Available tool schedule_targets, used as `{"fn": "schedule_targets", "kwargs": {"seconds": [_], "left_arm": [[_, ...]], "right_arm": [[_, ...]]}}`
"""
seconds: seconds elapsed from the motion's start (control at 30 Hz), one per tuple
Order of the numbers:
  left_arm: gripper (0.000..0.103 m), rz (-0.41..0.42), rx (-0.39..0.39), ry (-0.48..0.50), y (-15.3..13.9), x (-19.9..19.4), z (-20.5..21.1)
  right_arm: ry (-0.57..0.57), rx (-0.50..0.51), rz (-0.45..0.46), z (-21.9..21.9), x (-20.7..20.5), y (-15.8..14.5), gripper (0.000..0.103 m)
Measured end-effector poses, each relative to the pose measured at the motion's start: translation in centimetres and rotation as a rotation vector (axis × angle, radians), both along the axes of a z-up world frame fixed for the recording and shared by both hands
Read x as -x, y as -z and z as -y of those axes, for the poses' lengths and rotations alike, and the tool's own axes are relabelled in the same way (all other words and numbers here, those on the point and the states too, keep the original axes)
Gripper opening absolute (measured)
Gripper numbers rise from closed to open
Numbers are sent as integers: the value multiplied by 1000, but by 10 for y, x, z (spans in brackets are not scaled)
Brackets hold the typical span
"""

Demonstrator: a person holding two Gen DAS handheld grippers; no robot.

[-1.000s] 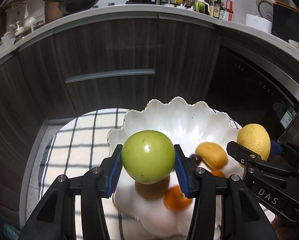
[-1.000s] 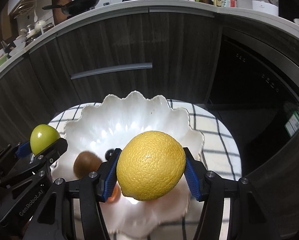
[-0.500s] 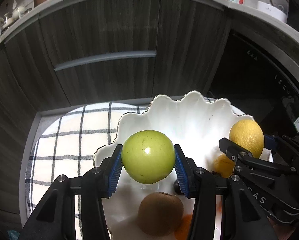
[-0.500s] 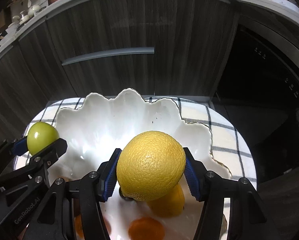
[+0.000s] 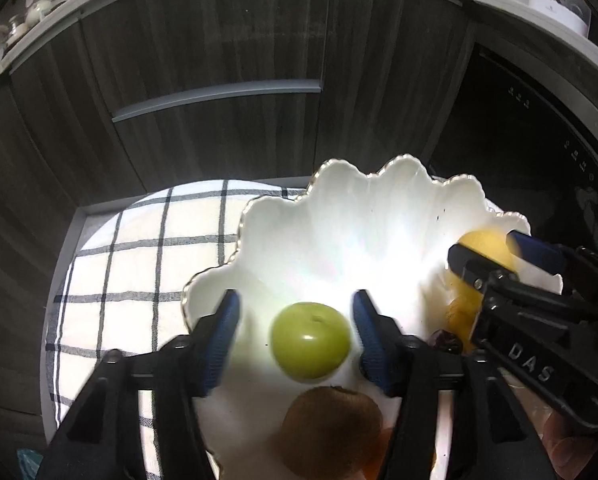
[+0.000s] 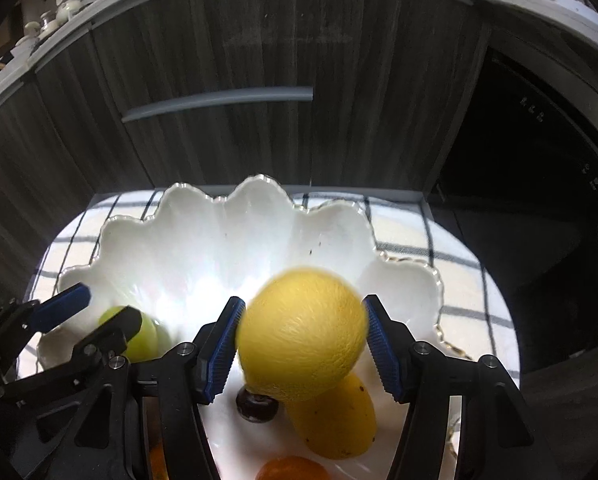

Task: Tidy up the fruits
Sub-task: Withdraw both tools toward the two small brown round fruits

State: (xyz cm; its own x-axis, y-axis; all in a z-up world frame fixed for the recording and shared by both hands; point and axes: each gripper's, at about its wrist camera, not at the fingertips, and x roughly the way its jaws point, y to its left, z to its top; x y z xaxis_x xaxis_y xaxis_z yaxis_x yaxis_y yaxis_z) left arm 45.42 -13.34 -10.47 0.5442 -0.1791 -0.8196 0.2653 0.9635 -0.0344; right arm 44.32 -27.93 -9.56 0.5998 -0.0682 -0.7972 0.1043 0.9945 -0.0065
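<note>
A white scalloped bowl sits on a checked cloth. My left gripper is open; the green apple lies in the bowl between its fingers, clear of both pads. My right gripper is open too; the blurred lemon sits between its pads, with a gap on the right side. The bowl also holds a kiwi, a yellow mango, a dark cherry and an orange fruit. The apple shows behind the left gripper in the right wrist view.
Dark wood cabinets with a grey handle stand behind the table. A black oven front is at the right. The cloth reaches past the bowl on both sides.
Both grippers moved down over the bowl and opened. The apple dropped out of the left gripper into the bowl. The lemon is coming free of the right gripper's pads.
</note>
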Motion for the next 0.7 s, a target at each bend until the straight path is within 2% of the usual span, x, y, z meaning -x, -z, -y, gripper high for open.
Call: {"fn": "schedule_targets", "kwargs": {"seconds": [0.13, 0.23, 0.3, 0.5, 0.6, 0.7], "left_arm": [[71, 11, -13, -12, -6, 1, -5], [80, 40, -17, -23, -17, 8, -7], [86, 76, -30, -36, -29, 14, -8], [94, 158, -30, -60, -64, 39, -16], [101, 190, -19, -60, -81, 53, -19], [102, 231, -17, -51, -95, 73, -19]], "right_arm": [[8, 41, 53, -2, 8, -19, 73], [18, 66, 95, -4, 15, -33, 77], [31, 77, 116, -4, 22, -43, 77], [65, 118, 174, 0, 50, -71, 80], [86, 109, 199, 4, 69, -84, 80], [94, 91, 229, 5, 89, -94, 80]]}}
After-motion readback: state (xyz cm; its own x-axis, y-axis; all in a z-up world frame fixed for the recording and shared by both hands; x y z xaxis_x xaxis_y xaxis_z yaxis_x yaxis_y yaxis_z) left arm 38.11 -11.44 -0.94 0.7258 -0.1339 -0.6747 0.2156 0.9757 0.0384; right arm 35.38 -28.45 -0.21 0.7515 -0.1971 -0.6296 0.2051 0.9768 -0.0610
